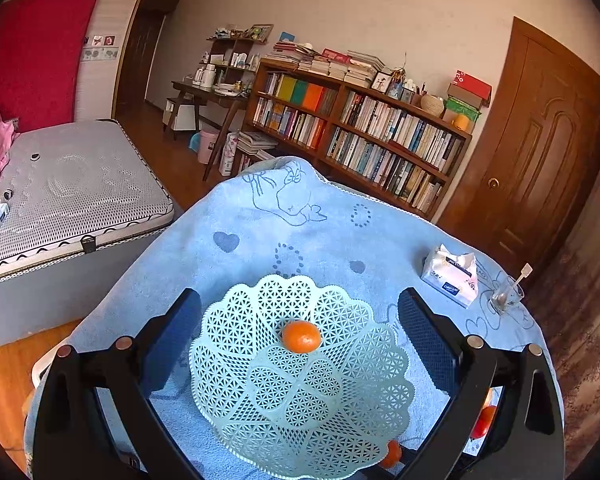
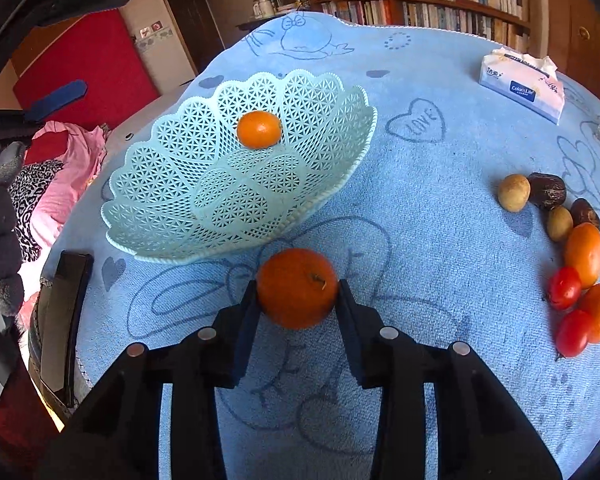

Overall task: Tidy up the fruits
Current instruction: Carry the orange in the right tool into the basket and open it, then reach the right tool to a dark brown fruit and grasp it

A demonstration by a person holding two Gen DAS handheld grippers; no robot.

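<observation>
The right claw (image 2: pixel 298 294) pinches an orange (image 2: pixel 297 288) just short of the basket (image 2: pixel 172 184), whose near rim lies straight ahead and slightly left; the left claw (image 1: pixel 300 312) hangs spread above that basket, empty; the drop looks like a short forward reach.

A blue towel with drawn hearts (image 2: pixel 416 121) covers the worktop. Beyond the heart marked "LOVE" on it lies a tissue pack (image 2: pixel 521 84). Just right of the pack stands a small glass with a spoon (image 1: pixel 507 297). Behind the pack are a bookshelf (image 1: pixel 360 132) and a wooden door (image 1: pixel 540 152); far left, a bed (image 1: pixel 68 200).
</observation>
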